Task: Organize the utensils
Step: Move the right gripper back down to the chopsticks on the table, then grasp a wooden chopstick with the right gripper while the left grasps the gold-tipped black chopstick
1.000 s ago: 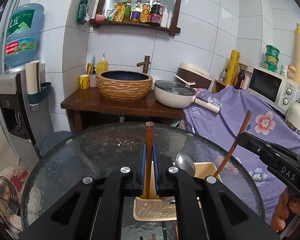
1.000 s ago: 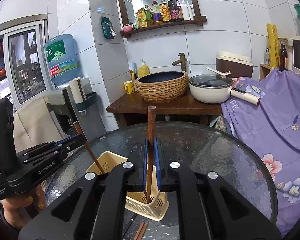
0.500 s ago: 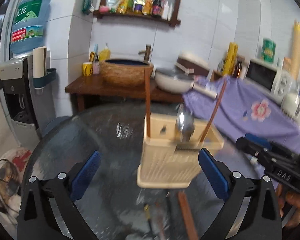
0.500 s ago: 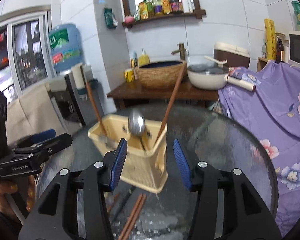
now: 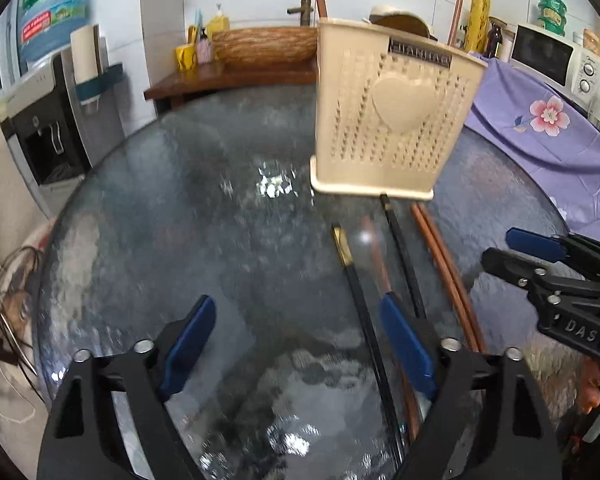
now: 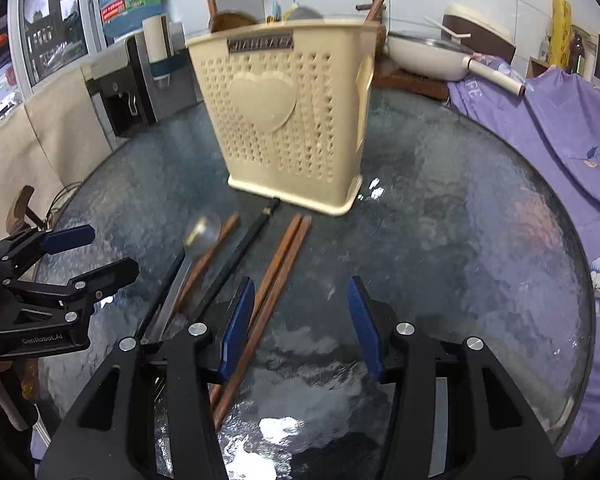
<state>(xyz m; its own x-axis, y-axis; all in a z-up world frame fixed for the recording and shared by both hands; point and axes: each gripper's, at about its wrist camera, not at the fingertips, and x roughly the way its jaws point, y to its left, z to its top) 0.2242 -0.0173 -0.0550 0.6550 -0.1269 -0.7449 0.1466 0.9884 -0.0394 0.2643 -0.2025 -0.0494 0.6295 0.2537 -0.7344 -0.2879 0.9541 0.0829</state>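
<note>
A cream perforated utensil holder stands upright on the round glass table, with brown chopsticks and spoons sticking up out of it. In front of it lie a pair of brown chopsticks, black chopsticks, another brown chopstick and a metal spoon. My left gripper is open and empty low over the table, its right finger over the black chopsticks. My right gripper is open and empty, its left finger beside the brown pair.
A wooden counter with a woven basin and a white pan stands behind the table. A purple flowered cloth covers the surface at the right. A water dispenser stands at the left.
Both grippers let go of the brown chopsticks into the holder, opened, and dropped down and back toward the utensils lying on the table.
</note>
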